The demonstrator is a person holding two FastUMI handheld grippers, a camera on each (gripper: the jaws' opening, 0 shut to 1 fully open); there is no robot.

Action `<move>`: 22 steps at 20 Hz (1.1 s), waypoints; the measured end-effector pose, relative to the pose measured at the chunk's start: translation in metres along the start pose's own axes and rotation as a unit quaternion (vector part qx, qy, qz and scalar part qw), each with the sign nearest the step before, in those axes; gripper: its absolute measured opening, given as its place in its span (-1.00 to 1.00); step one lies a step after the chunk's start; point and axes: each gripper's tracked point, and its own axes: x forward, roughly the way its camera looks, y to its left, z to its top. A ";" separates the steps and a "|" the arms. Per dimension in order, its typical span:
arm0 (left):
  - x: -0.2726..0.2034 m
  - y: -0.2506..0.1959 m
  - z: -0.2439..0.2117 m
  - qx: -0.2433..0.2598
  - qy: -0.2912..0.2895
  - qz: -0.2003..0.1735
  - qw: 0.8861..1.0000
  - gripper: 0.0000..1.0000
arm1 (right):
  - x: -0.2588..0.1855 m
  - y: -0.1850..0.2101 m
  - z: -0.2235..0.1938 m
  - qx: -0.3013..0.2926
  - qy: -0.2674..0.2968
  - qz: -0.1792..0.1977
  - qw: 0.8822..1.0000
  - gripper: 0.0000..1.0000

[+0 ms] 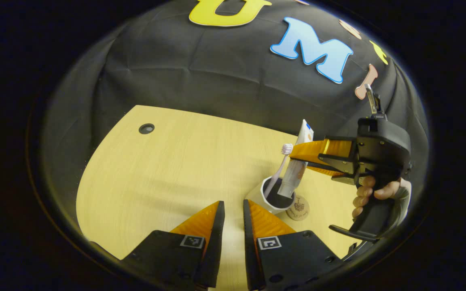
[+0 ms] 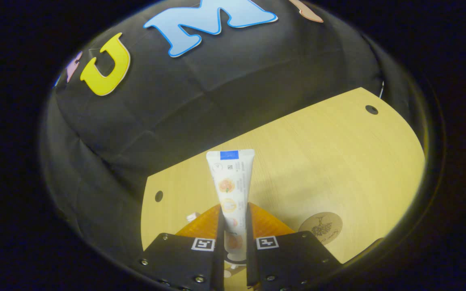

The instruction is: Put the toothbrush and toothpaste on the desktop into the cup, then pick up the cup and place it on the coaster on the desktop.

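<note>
Desktop: a pale wooden desktop is lying under both grippers, with black cloth hanging behind its far edge and round dark holes sitting near its corners.
Left gripper: the left gripper is hovering over the near edge, its fingers standing a narrow gap apart and holding nothing.
Cup: in the left gripper view, the cup is standing toward the right side of the desktop, just beyond the left gripper's fingertips.
Toothbrush: the toothbrush is leaning in the cup, bristle head up.
Toothpaste: the toothpaste is standing upright with its lower end going into the cup.
Right gripper: the right gripper is pressing both fingers on the toothpaste; a hand is gripping its handle, as the left gripper view shows.
Coaster: the coaster is lying flat just beside the cup, toward the desktop's right edge; whether they are touching I cannot tell.
Open room: the desktop's left half is lying bare in the left gripper view.
</note>
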 end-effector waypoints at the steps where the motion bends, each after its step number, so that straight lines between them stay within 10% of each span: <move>1: 0.000 -0.002 0.001 0.001 -0.001 -0.001 1.000 -0.32 | 0.000 -0.001 -0.005 -0.007 0.001 0.002 1.000 -0.53; 7: 0.003 -0.015 -0.010 0.015 0.005 -0.015 1.000 -0.33 | -0.010 -0.005 -0.018 0.000 0.003 0.010 1.000 -0.02; 9: 0.000 -0.022 -0.015 0.022 0.009 -0.029 0.999 -0.28 | -0.016 -0.006 -0.017 0.003 0.000 0.012 1.000 -0.22; 13: 0.003 -0.031 -0.024 0.035 0.013 -0.036 0.999 -0.05 | -0.030 -0.007 -0.010 0.006 -0.012 0.016 1.000 0.06; 16: 0.003 -0.038 -0.026 0.039 0.014 -0.041 0.998 -0.16 | -0.043 -0.012 -0.004 0.011 -0.025 0.017 0.999 0.73; 22: 0.007 -0.054 -0.036 0.060 0.025 -0.056 0.996 0.21 | -0.064 -0.029 0.006 0.028 -0.042 0.016 0.999 0.73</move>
